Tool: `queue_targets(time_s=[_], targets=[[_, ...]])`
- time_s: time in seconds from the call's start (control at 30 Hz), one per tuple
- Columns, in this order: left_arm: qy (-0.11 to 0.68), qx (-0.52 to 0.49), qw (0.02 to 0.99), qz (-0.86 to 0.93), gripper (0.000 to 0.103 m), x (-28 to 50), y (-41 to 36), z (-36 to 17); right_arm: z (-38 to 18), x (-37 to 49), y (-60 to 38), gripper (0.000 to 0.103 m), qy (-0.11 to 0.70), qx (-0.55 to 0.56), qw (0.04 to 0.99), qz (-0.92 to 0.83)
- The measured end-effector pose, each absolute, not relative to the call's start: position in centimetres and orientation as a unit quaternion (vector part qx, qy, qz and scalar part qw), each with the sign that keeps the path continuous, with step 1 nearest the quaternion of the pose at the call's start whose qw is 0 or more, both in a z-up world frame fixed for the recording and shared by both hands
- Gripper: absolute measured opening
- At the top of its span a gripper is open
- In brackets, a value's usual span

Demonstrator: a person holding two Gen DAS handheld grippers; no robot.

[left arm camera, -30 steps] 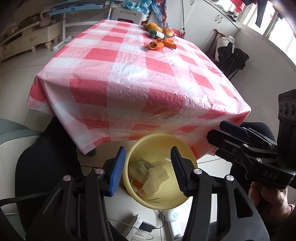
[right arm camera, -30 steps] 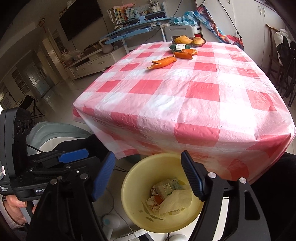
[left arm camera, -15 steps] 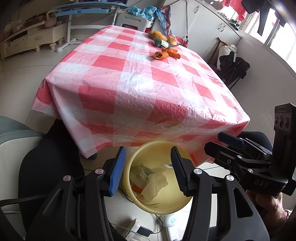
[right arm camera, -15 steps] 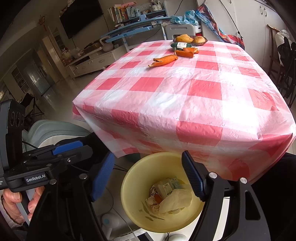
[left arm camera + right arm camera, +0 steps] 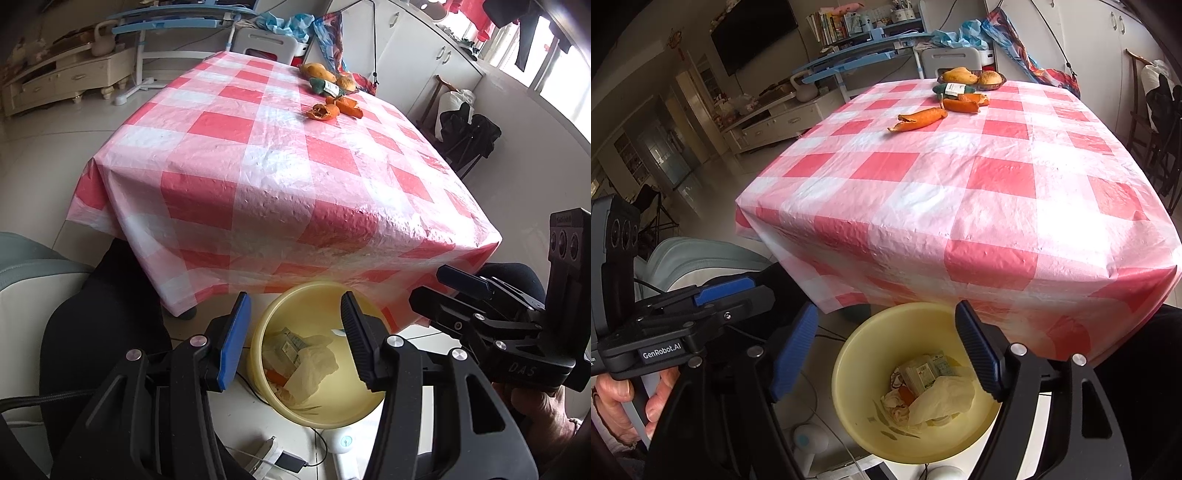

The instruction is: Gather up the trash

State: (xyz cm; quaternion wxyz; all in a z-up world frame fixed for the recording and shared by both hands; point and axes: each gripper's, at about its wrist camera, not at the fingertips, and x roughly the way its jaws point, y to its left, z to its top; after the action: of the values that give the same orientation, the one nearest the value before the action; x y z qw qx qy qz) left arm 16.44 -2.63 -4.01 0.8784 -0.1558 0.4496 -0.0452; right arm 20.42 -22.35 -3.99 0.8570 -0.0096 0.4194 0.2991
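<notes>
Yellow bin (image 5: 354,402) sits below both released claws, left (image 5: 293,341) and right (image 5: 886,354) (side by side, angled down).

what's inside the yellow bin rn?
The yellow bin holds a crumpled white tissue, a small printed carton and an orange scrap. Whatever lies beneath the tissue is covered. Both claws hang open above it, empty.

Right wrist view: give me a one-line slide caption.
Open right gripper above the yellow trash bin, orange peels on the checked tablecloth.
</notes>
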Motion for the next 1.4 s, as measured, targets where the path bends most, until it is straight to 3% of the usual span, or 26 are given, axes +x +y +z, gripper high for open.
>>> queue_targets(time_s=[1.03, 1.4], targets=[[0.428, -0.160, 0.889, -0.041, 0.050, 16.9, -1.8, -2.2, -3.0, 20.3, -22.7, 0.074, 0.401, 0.007, 0.866, 0.299], [0.430, -0.145, 0.890, -0.038, 0.053, 23.0, -0.7, -1.1, -1.0, 26.0, -24.0, 0.074, 0.394, 0.015, 0.876, 0.276]])
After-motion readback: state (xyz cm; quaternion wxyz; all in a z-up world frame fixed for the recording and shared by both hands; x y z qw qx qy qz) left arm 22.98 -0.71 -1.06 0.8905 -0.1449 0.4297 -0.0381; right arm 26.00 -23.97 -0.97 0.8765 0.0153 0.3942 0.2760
